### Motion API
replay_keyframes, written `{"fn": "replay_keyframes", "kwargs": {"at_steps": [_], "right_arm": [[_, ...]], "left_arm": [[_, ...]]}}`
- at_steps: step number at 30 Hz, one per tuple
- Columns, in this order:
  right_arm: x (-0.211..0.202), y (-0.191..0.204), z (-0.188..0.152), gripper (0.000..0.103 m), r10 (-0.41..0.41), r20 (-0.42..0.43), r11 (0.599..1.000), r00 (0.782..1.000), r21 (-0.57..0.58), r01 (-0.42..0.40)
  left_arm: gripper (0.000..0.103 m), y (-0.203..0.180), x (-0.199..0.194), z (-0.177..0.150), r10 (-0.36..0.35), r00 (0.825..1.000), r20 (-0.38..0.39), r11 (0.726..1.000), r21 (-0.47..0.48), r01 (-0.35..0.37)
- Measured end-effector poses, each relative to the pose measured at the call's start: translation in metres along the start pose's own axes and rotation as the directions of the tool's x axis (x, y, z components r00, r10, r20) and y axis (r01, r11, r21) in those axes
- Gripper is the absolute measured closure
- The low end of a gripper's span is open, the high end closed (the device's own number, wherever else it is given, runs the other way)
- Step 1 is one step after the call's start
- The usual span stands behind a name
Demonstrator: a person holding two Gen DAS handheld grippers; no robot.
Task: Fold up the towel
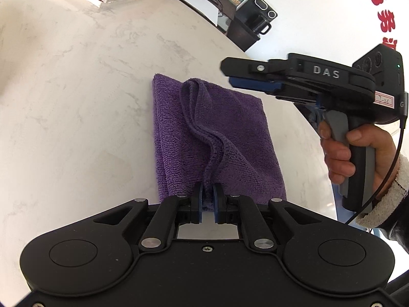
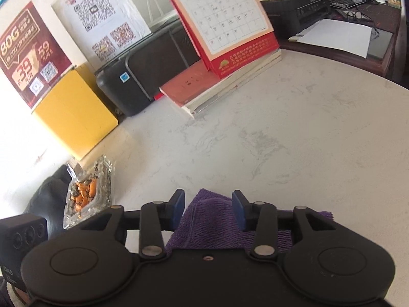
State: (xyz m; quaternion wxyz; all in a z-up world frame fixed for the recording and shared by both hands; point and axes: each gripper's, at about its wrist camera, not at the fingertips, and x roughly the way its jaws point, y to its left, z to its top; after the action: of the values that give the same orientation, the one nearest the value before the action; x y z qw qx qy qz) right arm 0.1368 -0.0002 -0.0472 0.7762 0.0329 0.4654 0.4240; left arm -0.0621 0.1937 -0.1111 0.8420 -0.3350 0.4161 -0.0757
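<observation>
A purple towel (image 1: 204, 138) lies folded on the white marble table (image 1: 76, 102), with a raised ridge of hemmed edge running along its middle. My left gripper (image 1: 208, 192) is at the towel's near edge, its blue pads close together on a fold of the cloth. My right gripper (image 1: 235, 76) hovers above the towel's far right corner, held by a hand, and is not touching it. In the right wrist view the right gripper (image 2: 208, 202) is open, with the towel (image 2: 212, 220) below and between its fingers.
Books (image 2: 212, 84) with a desk calendar (image 2: 225, 18) on them stand at the table's far side. A black printer (image 2: 143, 71), a yellow box (image 2: 74, 115) and a glass ashtray (image 2: 87, 192) sit to the left. A black mug (image 1: 258, 24) sits beyond the table edge.
</observation>
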Motion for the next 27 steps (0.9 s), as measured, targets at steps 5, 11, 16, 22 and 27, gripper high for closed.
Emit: {"fn": "replay_keyframes", "kwargs": {"at_steps": [5,11,16,22,27], "right_arm": [[-0.021,-0.033,-0.008,0.052,-0.016,0.023,0.991,1.000,0.133,0.012],[-0.025,-0.068,-0.040,0.050,-0.038,-0.073,0.964,0.997,0.261,0.056],[-0.016,-0.059,-0.048,0.050,-0.045,-0.108,0.978,0.993,0.198,0.066],[-0.013,-0.049,-0.050,0.057,-0.071,-0.123,0.990,0.990,0.112,0.085],[-0.010,-0.041,-0.051,0.073,-0.094,-0.134,0.994,0.987,0.039,0.100]], "left_arm": [[0.086,0.003,-0.009,0.002,-0.002,1.000,0.011,1.000,-0.029,0.002],[0.067,-0.002,-0.010,0.018,-0.008,1.000,0.019,1.000,-0.021,0.008],[0.067,-0.007,0.009,0.031,0.018,1.000,-0.023,1.000,0.008,-0.018],[0.067,-0.006,0.024,0.035,0.035,0.998,-0.056,0.999,0.010,-0.035],[0.070,-0.010,0.030,0.034,0.026,0.998,-0.063,1.000,0.015,-0.025]]}}
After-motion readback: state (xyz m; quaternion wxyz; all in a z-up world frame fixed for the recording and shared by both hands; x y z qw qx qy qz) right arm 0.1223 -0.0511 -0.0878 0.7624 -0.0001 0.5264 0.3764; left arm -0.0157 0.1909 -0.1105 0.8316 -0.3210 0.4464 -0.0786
